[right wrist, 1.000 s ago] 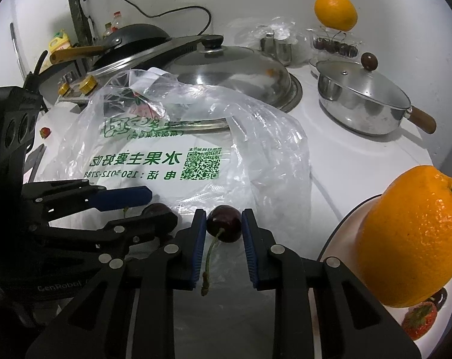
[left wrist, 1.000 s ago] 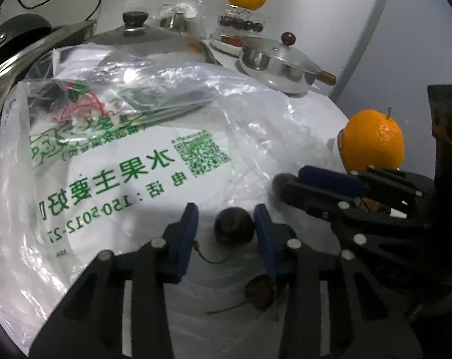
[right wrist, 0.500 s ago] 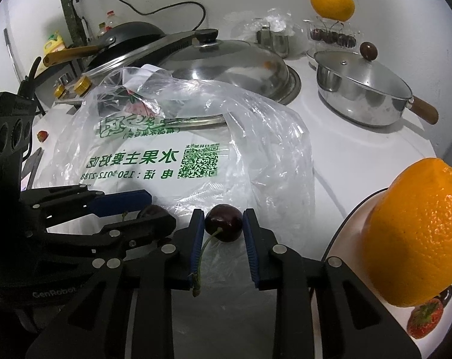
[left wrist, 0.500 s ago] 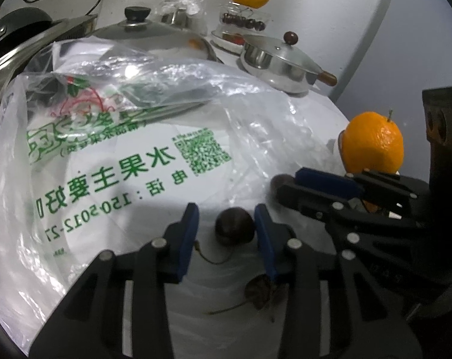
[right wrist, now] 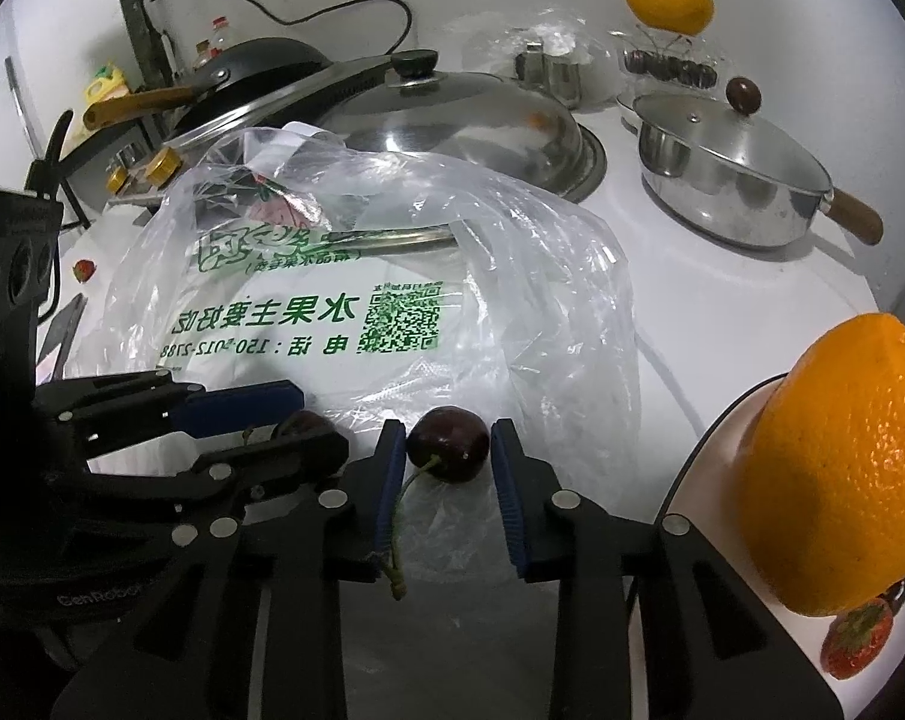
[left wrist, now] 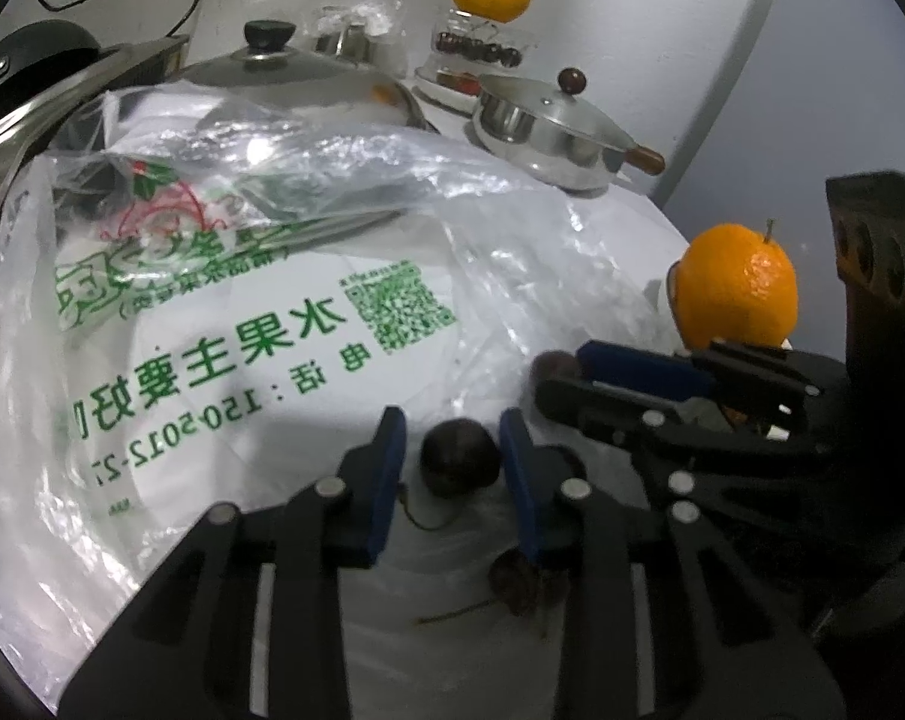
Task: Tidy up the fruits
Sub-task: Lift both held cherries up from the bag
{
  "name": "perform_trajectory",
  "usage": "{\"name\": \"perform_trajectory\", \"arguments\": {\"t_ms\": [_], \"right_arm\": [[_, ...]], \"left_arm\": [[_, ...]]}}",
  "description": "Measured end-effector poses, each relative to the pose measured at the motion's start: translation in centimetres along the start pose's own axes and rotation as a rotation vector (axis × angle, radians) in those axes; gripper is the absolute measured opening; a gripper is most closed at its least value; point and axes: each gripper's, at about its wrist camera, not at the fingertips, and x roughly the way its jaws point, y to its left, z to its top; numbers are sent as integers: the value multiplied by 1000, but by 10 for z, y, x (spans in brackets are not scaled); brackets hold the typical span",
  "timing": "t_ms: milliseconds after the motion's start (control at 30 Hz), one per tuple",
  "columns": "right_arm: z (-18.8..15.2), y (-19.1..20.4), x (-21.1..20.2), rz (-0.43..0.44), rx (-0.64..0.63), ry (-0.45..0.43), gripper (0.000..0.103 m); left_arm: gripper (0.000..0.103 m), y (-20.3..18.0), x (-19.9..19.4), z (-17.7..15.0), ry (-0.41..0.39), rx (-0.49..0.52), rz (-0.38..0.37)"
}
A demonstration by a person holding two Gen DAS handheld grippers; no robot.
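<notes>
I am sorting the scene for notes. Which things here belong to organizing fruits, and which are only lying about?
For the job:
- dark red cherry between the right gripper fingers
- second dark cherry
- big orange on white plate
- red strawberry
- printed clear plastic bag

Lying about:
- steel domed lid
- lidded steel saucepan
- black wok

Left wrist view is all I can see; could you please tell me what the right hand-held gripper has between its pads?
Observer: A dark cherry with a green stem sits between the pads of the right hand-held gripper; they seem to touch it as the jaws are opening.
Operator: Thank you; does anything lie by the orange?
Observer: Yes, a strawberry lies on the plate next to the orange.
</notes>
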Motion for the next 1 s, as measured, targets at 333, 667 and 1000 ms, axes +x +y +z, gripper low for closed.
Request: {"name": "perform_trajectory", "arguments": {"t_ms": [333, 667, 1000], "right_arm": [[5, 6, -22, -11, -10, -63, 31], [3, 5, -26, -6, -12, -64, 31], [-1, 0, -29, -5, 1, -71, 31]], "left_arm": [[26, 4, -8, -1, -21, 8, 11], [40, -2, 3, -1, 28, 16, 26], [37, -3, 6, -2, 15, 9, 12]]}}
